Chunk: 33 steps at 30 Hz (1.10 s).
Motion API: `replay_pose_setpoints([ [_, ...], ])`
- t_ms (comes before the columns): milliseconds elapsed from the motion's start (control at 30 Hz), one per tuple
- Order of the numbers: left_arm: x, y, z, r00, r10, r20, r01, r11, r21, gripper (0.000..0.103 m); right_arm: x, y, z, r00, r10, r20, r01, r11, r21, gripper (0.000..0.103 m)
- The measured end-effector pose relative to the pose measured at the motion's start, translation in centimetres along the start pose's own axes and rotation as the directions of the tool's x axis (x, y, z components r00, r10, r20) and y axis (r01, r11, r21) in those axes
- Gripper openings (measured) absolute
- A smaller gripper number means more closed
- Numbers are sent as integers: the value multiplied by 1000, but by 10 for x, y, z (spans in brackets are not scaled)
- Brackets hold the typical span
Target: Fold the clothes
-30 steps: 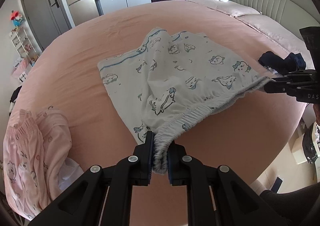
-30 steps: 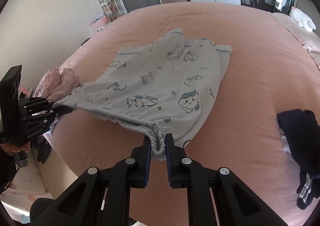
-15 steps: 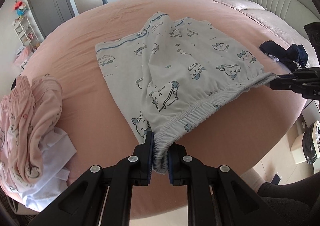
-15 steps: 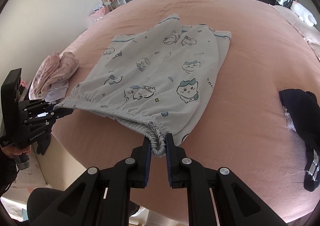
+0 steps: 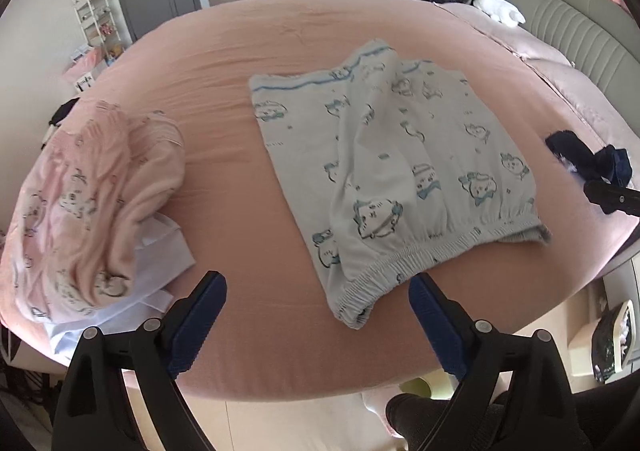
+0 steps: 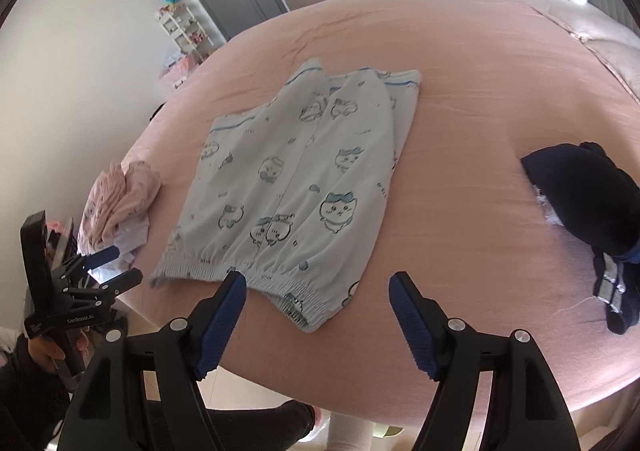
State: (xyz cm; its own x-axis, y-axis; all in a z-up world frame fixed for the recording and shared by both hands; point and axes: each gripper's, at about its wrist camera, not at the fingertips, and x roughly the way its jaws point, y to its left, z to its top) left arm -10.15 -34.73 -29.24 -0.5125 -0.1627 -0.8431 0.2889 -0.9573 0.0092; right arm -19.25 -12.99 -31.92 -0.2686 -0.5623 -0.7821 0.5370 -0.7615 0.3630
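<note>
Pale blue shorts with cartoon prints (image 5: 396, 171) lie flat on the pink bed, elastic waistband toward me; they also show in the right wrist view (image 6: 296, 187). My left gripper (image 5: 318, 315) is open and empty, just short of the waistband's left end. My right gripper (image 6: 318, 311) is open and empty, just short of the waistband's right end. The left gripper also shows at the left edge of the right wrist view (image 6: 110, 263), open.
A pile of pink and white clothes (image 5: 92, 211) lies at the bed's left. A dark navy garment (image 6: 592, 203) lies at the right. The bed's front edge (image 5: 320, 391) runs just under my grippers. Headboard and pillows (image 5: 560, 35) are at far right.
Both grippers have opened and let go of the waistband. The shorts, held stretched above the bed before, now lie flat on it. Both grippers have pulled back toward the front edge.
</note>
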Motion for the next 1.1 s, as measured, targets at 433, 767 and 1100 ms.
replay_pose_setpoints([
  [433,-26,-28,-3,999,-8,38,5,998,62,93,-33,-8,-3,1000,5,15,-5,1000,-29,76],
  [767,-13,-59,29,999,52,18,-54,984,172,93,-23,-50,13,998,-25,-50,24,999,-24,76],
  [1100,21,-124,64,983,108,-146,-57,948,313,93,3,-84,44,995,-41,-93,38,999,-40,76],
])
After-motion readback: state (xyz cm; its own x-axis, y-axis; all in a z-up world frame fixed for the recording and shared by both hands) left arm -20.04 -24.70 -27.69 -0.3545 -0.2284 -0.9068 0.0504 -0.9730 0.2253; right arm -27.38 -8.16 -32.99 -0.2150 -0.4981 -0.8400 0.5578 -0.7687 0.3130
